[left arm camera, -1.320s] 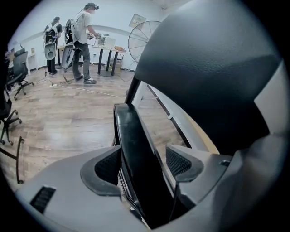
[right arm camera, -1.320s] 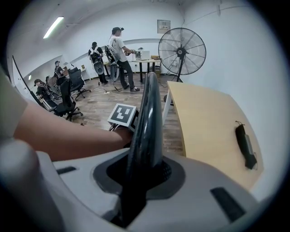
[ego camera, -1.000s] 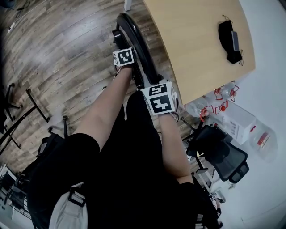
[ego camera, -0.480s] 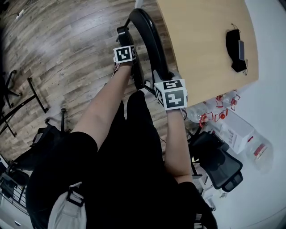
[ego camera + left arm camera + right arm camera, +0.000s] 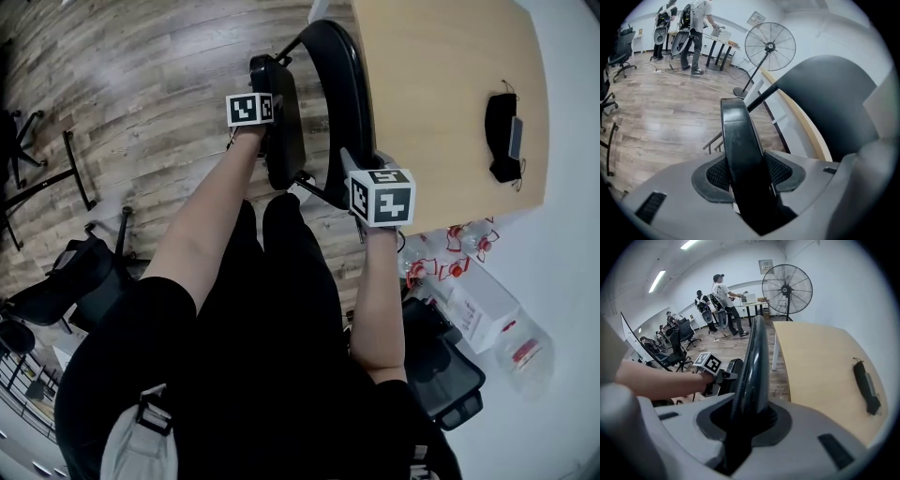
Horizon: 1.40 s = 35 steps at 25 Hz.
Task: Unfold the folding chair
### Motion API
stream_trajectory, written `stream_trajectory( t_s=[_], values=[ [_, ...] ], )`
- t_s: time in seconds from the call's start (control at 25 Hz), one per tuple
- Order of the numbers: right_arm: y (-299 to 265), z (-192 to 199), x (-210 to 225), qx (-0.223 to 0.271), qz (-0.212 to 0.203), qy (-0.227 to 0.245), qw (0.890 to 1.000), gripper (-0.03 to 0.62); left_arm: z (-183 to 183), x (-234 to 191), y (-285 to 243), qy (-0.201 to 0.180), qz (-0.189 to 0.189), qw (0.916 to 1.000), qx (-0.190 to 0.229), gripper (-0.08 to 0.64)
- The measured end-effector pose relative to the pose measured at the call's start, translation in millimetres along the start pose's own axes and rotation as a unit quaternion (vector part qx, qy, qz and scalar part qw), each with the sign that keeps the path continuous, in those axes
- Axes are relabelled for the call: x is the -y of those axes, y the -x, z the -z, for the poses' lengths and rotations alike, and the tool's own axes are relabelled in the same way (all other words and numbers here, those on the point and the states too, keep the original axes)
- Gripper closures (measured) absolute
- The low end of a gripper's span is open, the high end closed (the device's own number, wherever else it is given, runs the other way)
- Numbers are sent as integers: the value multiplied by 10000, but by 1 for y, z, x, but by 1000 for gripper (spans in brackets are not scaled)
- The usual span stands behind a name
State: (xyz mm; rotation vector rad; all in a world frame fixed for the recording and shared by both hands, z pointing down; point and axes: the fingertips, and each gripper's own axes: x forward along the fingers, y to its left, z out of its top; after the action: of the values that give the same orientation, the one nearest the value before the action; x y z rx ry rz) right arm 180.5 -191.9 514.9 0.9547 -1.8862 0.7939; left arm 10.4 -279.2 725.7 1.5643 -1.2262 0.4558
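The black folding chair stands by the table, with its seat (image 5: pixel 283 127) and backrest (image 5: pixel 342 89) partly spread apart. My left gripper (image 5: pixel 265 141) is shut on the seat's edge (image 5: pixel 740 150), and the pads press it from both sides. My right gripper (image 5: pixel 354 173) is shut on the thin rim of the backrest (image 5: pixel 753 366). In the right gripper view the left gripper's marker cube (image 5: pixel 708 363) sits beside the seat (image 5: pixel 732 376). The curved backrest (image 5: pixel 834 103) fills the right of the left gripper view.
A wooden table (image 5: pixel 441 84) with a black pouch (image 5: pixel 506 136) stands close behind the backrest. Water bottles (image 5: pixel 450 253) and an office chair (image 5: pixel 450 366) lie at the right. Other black chairs (image 5: pixel 66 281) stand at the left. A floor fan (image 5: pixel 769 47) and people stand far off.
Seat and backrest have come apart from a nearly flat fold. My left gripper has moved left with the seat, my right gripper right with the backrest.
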Motion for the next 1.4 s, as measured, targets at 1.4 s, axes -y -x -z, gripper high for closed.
stream_trajectory(
  t_s=[1.4],
  values=[
    [-60,26,5,-188,-483,-333,9981,511,48,-199,22,714,1486,9863,-95,336]
  ],
)
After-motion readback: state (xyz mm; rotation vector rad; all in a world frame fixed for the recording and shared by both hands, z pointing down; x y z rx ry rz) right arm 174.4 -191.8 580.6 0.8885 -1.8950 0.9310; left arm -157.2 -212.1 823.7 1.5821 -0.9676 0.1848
